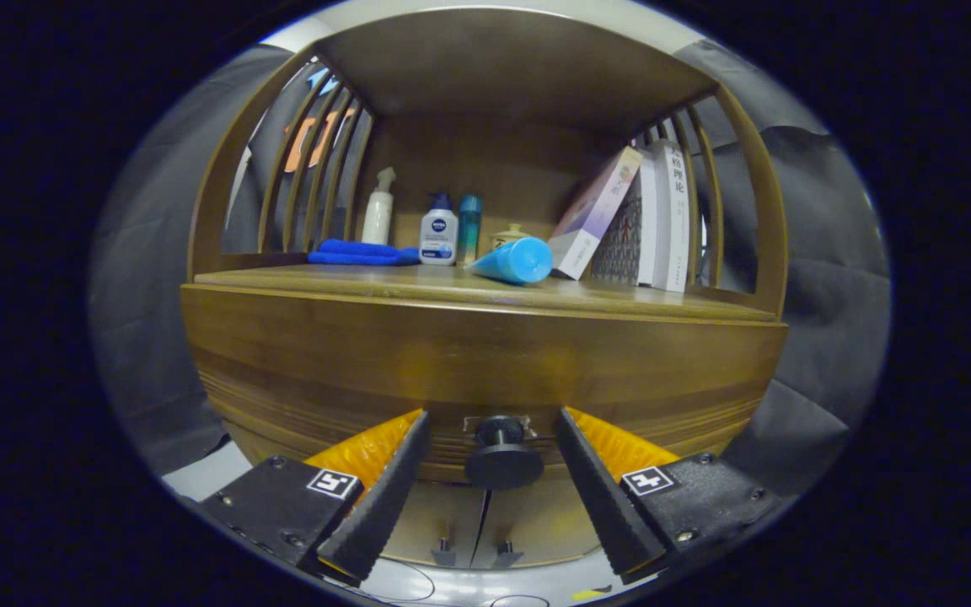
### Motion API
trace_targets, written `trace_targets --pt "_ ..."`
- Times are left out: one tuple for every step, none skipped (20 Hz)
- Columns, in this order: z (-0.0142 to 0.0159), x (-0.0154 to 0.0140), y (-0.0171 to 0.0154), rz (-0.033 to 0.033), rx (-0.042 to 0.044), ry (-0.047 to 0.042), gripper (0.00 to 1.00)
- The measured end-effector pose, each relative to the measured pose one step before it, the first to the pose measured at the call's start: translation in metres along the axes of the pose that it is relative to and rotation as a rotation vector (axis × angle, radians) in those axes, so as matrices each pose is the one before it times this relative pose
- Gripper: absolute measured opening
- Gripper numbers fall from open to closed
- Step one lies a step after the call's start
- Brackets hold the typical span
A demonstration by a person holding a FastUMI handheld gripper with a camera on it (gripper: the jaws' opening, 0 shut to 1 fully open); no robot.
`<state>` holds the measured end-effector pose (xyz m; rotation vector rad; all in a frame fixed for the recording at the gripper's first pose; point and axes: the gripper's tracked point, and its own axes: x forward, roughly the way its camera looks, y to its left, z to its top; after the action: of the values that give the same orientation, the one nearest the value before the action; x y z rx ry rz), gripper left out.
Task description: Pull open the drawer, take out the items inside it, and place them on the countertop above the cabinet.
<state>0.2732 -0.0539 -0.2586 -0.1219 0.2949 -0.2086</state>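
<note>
A wooden cabinet faces me, its drawer front (469,362) closed beneath the countertop (418,282). The drawer's round dark knob (502,455) sits right between my two fingers, with a gap on each side of it. My gripper (494,419) is open, its fingertips level with the knob and close to the drawer front, touching nothing. What lies inside the drawer is hidden.
On the countertop stand a white spray bottle (378,206), a white pump bottle (438,232), a slim teal bottle (469,228), folded blue cloths (359,251), a blue tube lying on its side (515,260) and leaning books (629,219). Two lower cabinet doors with small handles (473,552) sit below the drawer.
</note>
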Motion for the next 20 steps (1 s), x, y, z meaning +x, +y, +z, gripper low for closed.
trace_targets --pt "-0.00238 0.00119 -0.00091 -0.00284 -0.02218 -0.0139 0.98" --pt "0.00171 0.00077 -0.00213 -0.00379 -0.0223 -0.00452 0.98" --pt "-0.00016 0.00047 -0.00074 -0.00375 -0.0135 0.00885 0.98" --pt "0.00202 -0.00447 -0.00111 -0.00035 0.00295 0.00221 0.98" --pt "0.0069 -0.00504 -0.00095 0.00383 0.01307 -0.01471 1.0" --pt "0.00937 -0.00835 0.00026 0.00747 0.01015 -0.01991 1.0" --pt "0.01082 -0.01333 0.00213 0.01445 0.00468 -0.01593 1.0" --pt "0.00733 -0.01162 0.00301 0.02055 -0.0005 -0.01165 1.0" --pt "0.0053 -0.01264 0.00432 0.02426 -0.00313 -0.00873 1.0" --pt "0.0049 -0.01486 0.00327 0.01641 -0.00495 -0.00118 1.0" --pt "0.00271 -0.01637 0.00286 0.01514 0.0021 0.00011 1.0" --pt "0.00305 -0.01841 0.00325 0.0183 0.0088 -0.00056 1.0" --pt "0.00292 -0.01606 0.00253 0.01676 0.01367 -0.00249 1.0" --pt "0.0032 -0.01767 0.00116 0.01203 0.01377 0.00178 1.0" --pt "0.00305 -0.01683 -0.00152 0.00882 0.0169 -0.00243 1.0" --pt "0.00617 -0.01696 -0.00234 0.00591 0.01581 -0.00171 1.0" --pt "0.00587 -0.01647 -0.00358 0.0057 0.01566 -0.00135 1.0" --pt "0.00832 -0.01713 -0.00325 0.00598 0.01139 -0.0085 1.0" --pt "0.00668 -0.0157 -0.00608 -0.00883 0.00403 -0.00071 1.0" --pt "0.00573 -0.01661 -0.00777 -0.00905 -0.00213 0.00286 1.0"
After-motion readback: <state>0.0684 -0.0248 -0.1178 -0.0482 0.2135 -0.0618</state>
